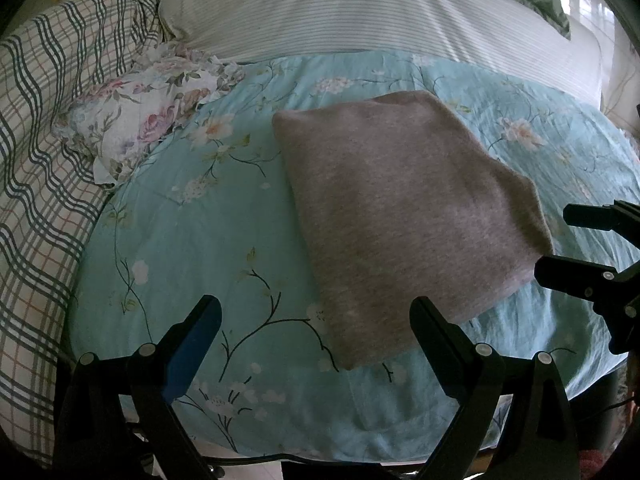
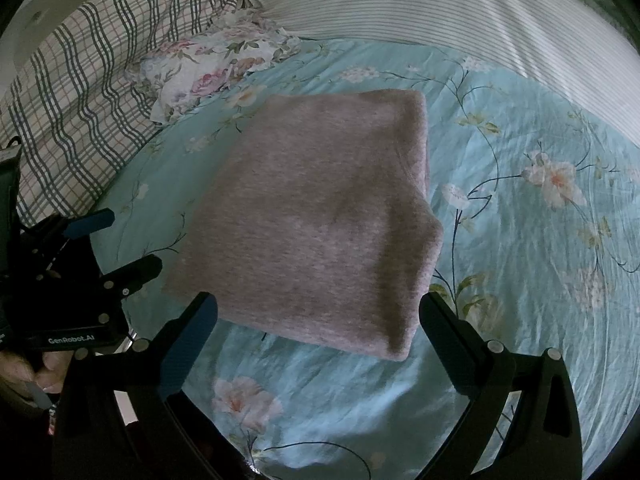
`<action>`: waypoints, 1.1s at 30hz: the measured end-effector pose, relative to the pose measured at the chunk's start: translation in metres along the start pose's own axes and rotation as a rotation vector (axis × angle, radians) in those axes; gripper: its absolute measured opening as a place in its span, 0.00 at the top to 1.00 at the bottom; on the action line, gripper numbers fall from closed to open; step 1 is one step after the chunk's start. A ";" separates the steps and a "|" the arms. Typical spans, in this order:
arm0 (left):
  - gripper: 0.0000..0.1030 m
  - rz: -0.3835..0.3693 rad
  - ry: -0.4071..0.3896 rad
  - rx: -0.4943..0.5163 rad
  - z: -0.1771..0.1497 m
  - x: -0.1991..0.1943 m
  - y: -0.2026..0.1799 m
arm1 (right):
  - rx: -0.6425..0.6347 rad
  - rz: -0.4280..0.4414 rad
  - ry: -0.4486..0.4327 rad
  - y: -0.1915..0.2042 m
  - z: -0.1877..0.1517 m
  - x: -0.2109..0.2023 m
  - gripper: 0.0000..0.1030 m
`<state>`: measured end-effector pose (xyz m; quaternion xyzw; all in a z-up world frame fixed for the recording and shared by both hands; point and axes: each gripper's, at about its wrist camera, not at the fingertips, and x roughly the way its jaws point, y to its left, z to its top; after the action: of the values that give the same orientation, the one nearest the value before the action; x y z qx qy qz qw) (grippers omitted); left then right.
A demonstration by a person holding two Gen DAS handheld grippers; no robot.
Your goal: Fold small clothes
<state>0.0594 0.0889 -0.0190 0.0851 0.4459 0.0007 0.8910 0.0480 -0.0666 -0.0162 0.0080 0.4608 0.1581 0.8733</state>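
Open turquoise floral sheet [image 2: 532, 264] is seen on both sides of the folded grey garment [image 2: 316, 216], widest to its right. Passage on the left is narrowed by a crumpled floral cloth [image 1: 136, 120] and a plaid quilt [image 1: 44, 168], which appear to be piled against the sheet's edge. The far side is closed off by a striped pillow [image 1: 360, 12].

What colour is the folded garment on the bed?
Grey folded garment, faintly pinkish; clearest in the right wrist view.

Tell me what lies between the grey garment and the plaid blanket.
Mostly bare floral sheet, plus a crumpled rose-print cloth by the plaid blanket, beyond the grey garment; both views show it.
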 end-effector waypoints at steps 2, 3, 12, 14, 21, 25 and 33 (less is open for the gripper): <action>0.07 0.001 -0.001 -0.001 0.000 0.000 0.000 | 0.000 0.000 0.000 0.000 0.000 0.000 0.02; 0.07 0.002 -0.001 -0.002 0.000 -0.001 -0.001 | 0.000 0.000 -0.001 0.001 0.000 0.000 0.02; 0.07 0.002 -0.003 -0.001 0.001 -0.002 0.000 | 0.002 -0.002 -0.001 0.001 0.000 0.000 0.02; 0.07 0.004 -0.002 -0.001 0.001 -0.002 -0.001 | 0.003 0.000 -0.001 0.002 0.000 -0.001 0.02; 0.07 0.007 -0.005 0.002 0.003 -0.005 -0.003 | 0.003 -0.002 -0.002 0.002 0.001 -0.001 0.02; 0.07 0.006 -0.005 0.001 0.003 -0.005 -0.003 | 0.004 -0.002 -0.002 0.002 0.000 -0.001 0.02; 0.07 0.009 -0.011 0.002 0.004 -0.006 -0.004 | 0.004 -0.003 -0.009 0.007 0.003 -0.003 0.02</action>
<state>0.0586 0.0844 -0.0121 0.0877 0.4407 0.0037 0.8933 0.0471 -0.0604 -0.0109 0.0098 0.4570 0.1560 0.8756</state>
